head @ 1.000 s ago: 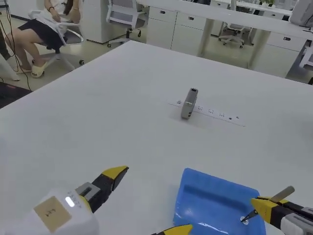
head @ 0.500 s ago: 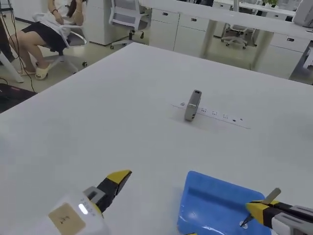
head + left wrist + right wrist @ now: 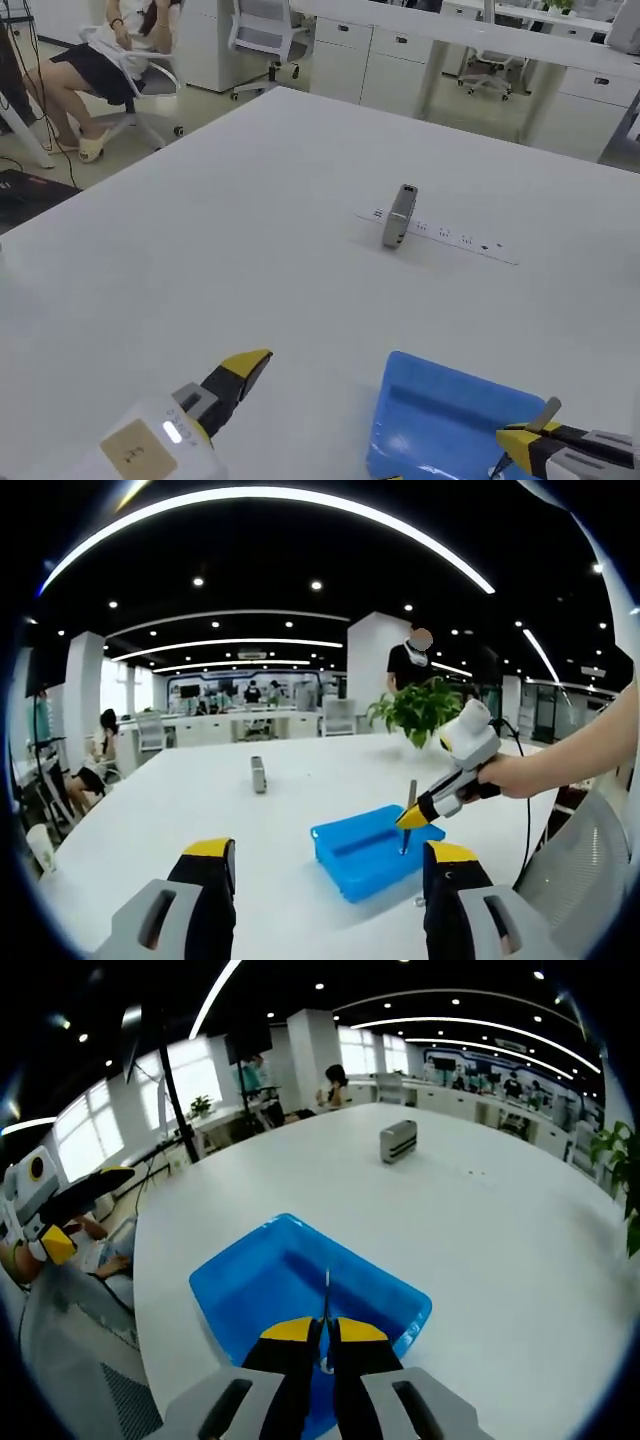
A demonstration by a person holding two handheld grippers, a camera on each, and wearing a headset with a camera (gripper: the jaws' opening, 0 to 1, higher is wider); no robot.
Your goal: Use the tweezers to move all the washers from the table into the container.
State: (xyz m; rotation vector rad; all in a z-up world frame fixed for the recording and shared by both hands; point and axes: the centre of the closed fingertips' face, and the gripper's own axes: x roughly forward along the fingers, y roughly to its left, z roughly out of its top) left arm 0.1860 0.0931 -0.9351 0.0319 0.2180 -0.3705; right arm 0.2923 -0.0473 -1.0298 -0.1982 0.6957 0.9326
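The left gripper (image 3: 325,858) has its jaws spread wide with nothing between them. It is held low over the bench (image 3: 250,250), just left of the blue container (image 3: 440,405). The right gripper (image 3: 324,1332) has its jaws pressed together on the tweezers (image 3: 326,1295), which run forward from the yellow tips and point down into the container, above its floor. In the left gripper view a hand (image 3: 500,776) carries this gripper over the container's far side. Whether the tweezer tips hold a washer cannot be told, as they are too small to read. The container sits open side up at the near part of the bench.

Farther out a small grey box (image 3: 400,215) stands on edge. A row of small dark items (image 3: 445,234) runs from just beside it to the right, well apart from the container — too small to confirm as washers.

Beyond the bench a seated person (image 3: 110,50) occupies an office chair, and a standing person (image 3: 410,665) is behind a potted plant (image 3: 420,708).
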